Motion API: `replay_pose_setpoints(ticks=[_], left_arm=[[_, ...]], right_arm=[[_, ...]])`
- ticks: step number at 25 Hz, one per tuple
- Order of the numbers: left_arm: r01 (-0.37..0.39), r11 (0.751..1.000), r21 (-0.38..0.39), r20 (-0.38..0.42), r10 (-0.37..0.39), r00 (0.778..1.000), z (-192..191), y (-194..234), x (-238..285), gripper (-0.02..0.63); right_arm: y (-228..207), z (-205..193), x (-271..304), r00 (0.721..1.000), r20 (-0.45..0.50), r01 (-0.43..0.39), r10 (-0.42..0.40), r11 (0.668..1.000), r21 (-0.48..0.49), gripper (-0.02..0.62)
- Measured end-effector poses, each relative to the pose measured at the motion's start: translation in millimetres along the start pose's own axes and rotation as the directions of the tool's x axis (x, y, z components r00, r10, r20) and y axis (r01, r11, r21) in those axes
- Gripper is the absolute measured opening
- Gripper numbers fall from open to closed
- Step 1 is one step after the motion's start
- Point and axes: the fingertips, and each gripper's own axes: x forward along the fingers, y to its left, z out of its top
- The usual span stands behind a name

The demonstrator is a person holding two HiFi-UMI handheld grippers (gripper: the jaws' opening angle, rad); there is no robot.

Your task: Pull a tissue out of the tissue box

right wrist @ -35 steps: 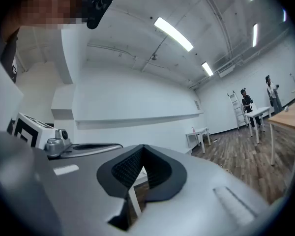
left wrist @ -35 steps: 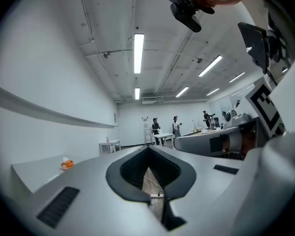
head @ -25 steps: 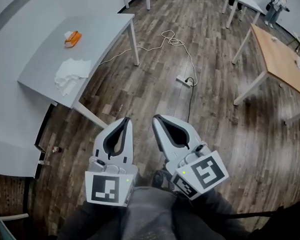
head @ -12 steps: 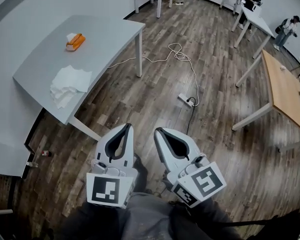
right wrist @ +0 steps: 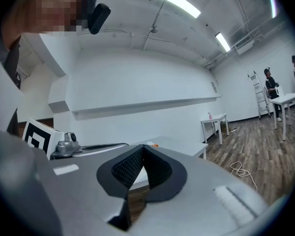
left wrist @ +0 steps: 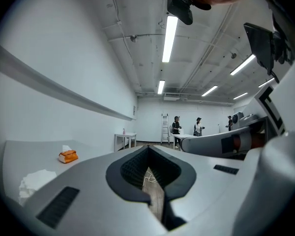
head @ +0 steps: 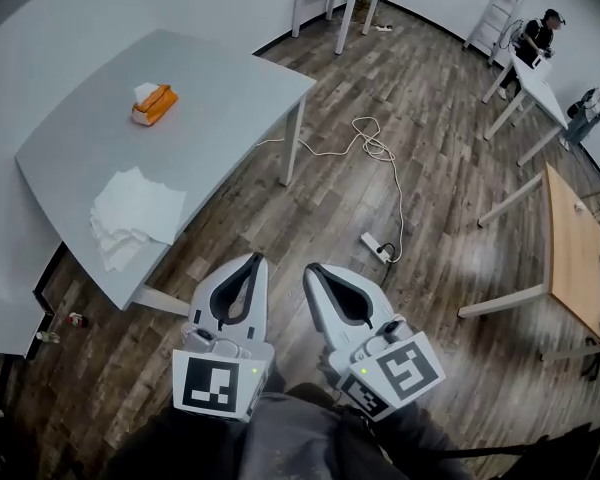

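An orange tissue box (head: 154, 104) with a white tissue sticking out of its top stands on the far part of the grey table (head: 220, 78). The left gripper view shows the box (left wrist: 68, 156) far ahead to the left. A pile of loose white tissues (head: 135, 213) lies near the table's front edge. My left gripper (head: 255, 259) and right gripper (head: 310, 268) are held side by side over the wooden floor, well short of the table. Both are shut and hold nothing. In the right gripper view the tips (right wrist: 142, 146) meet, with the table (right wrist: 187, 154) behind them.
A power strip (head: 376, 247) and a coiled white cable (head: 370, 143) lie on the floor right of the table. A wooden table (head: 580, 258) stands at the right. White tables, a ladder (head: 500, 8) and people (head: 535, 33) are at the back.
The view and both grippers have moved toward the grey table, which now sits closer and more central. Both grippers stay shut and side by side.
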Motion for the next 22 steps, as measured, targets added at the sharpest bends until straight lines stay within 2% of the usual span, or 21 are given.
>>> replay_pose_setpoints(ticks=[4, 9, 15, 17, 22], left_arm=[[-0.008, 1.0, -0.007, -0.023, 0.008, 1.0, 1.3, 20.3, 30.9, 0.0], [-0.053, 0.998, -0.016, -0.042, 0.052, 0.998, -3.8, 48.7, 71.3, 0.0], [-0.156, 0.988, 0.011, -0.029, 0.156, 0.987, -4.9, 84.6, 135.6, 0.0], [-0.197, 0.98, 0.015, -0.021, 0.197, 0.98, -2.5, 94.7, 165.3, 0.0], [-0.273, 0.962, 0.008, -0.061, 0.273, 0.96, -3.7, 111.9, 247.5, 0.0]], right_arm=[[-22.9, 14.1, 38.6, 1.0, 0.001, -0.022, 0.022, 1.0, 0.003, 0.002], [-55.3, 23.1, 88.1, 0.998, 0.01, -0.061, 0.061, 0.998, 0.004, 0.002], [-95.7, 25.1, 154.5, 0.985, 0.008, -0.172, 0.172, 0.985, 0.003, 0.002], [-120.4, 29.5, 175.7, 0.978, 0.002, -0.209, 0.209, 0.978, 0.012, 0.002], [-189.9, 42.9, 227.8, 0.951, -0.022, -0.307, 0.309, 0.95, 0.045, 0.002]])
